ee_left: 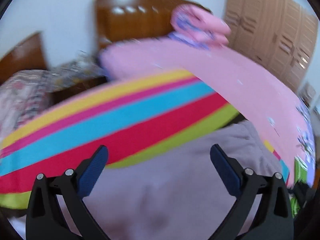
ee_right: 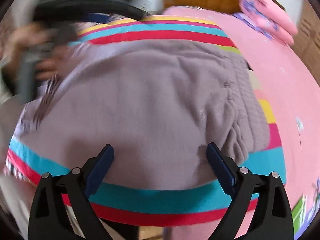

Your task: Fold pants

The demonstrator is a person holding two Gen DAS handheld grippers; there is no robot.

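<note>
Mauve fleece pants [ee_right: 144, 108] lie folded on a rainbow-striped cloth [ee_right: 160, 202], the gathered waistband [ee_right: 242, 108] to the right. My right gripper [ee_right: 160, 150] hovers open just above the pants' near edge, nothing between its fingers. In the left wrist view the same pants [ee_left: 172, 184] fill the lower middle, and my left gripper [ee_left: 159, 151] stands open over them, empty. The right wrist view also shows the left gripper [ee_right: 80, 4] as a blurred black shape at upper left, held by a hand [ee_right: 46, 60].
The striped cloth [ee_left: 112, 118] lies on a pink bedsheet [ee_left: 230, 74]. A folded pink quilt [ee_left: 200, 26] sits by the wooden headboard [ee_left: 130, 18]. A wooden wardrobe [ee_left: 276, 34] stands at right, and a patterned bedding pile [ee_left: 26, 94] at left.
</note>
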